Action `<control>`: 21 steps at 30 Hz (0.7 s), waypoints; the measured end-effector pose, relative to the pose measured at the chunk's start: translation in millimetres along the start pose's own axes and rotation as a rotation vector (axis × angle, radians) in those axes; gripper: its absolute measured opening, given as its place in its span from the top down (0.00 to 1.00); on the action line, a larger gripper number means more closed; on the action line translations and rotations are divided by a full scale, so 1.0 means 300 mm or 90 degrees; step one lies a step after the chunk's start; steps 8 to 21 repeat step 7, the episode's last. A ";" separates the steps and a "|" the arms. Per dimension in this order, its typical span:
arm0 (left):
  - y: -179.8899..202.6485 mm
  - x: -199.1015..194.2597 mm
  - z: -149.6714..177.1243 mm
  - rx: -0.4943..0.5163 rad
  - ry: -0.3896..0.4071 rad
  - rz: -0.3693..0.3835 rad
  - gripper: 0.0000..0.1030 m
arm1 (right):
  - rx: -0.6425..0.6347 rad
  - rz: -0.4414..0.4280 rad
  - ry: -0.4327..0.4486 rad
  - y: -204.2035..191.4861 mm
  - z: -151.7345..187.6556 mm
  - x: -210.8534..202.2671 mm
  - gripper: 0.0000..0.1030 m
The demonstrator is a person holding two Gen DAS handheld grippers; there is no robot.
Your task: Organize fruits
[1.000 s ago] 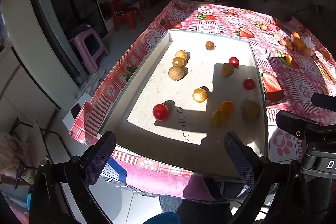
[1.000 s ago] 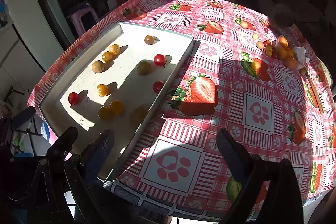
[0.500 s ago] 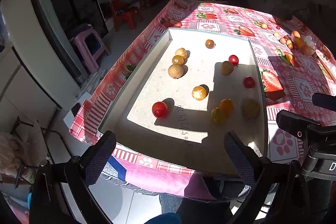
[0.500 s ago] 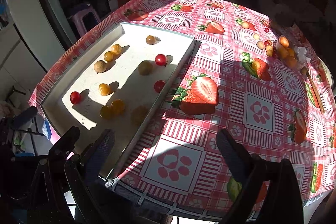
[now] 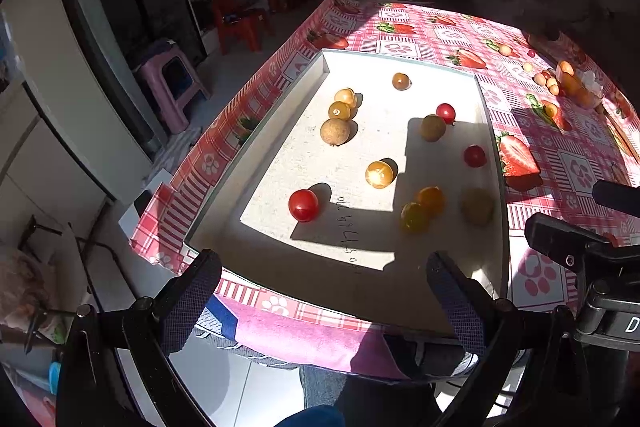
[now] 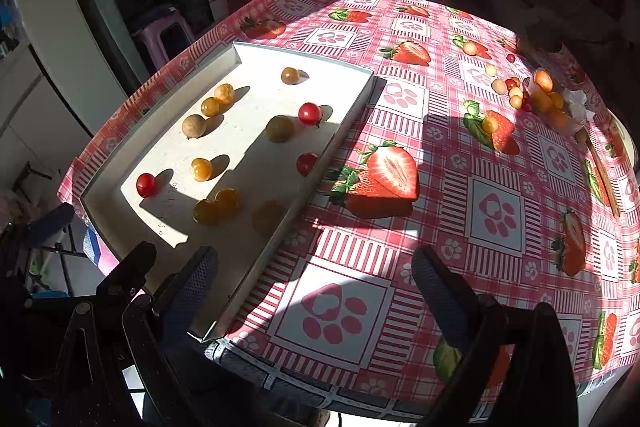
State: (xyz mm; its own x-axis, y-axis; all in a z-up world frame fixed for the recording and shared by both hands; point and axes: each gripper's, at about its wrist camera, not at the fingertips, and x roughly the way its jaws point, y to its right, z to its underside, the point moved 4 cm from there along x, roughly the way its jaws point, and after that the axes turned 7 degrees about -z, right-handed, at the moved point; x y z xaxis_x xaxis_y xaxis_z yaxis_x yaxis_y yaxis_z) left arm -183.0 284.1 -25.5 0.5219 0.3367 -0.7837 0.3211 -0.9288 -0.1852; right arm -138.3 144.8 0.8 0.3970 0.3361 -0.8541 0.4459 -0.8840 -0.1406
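Left gripper point(image 5: 324, 301) and right gripper point(image 6: 316, 293): jaws wide apart, holding nothing. Ahead of the left jaws, shallow white rectangular tray point(image 5: 494, 131) scattered with small round red, yellow and tan-brown fruits point(image 5: 378, 174). Beyond the right jaws, more small round fruits heaped point(image 6: 550, 103) on the pink strawberry-print tablecloth point(image 6: 496, 211).

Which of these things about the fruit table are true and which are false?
1. Both grippers are open and hold nothing. True: left gripper, right gripper.
2. The tray holds three red tomatoes. True; one is at.
3. The tablecloth is plain blue. False: it is pink check with printed strawberries.
4. All the fruit is in the tray. False: a pile lies on the cloth at the far right.
5. The tray is round. False: it is rectangular.
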 end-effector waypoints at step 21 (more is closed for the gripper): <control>0.012 -0.018 0.001 0.016 0.022 0.010 0.00 | 0.002 -0.005 0.001 -0.004 0.004 0.004 0.05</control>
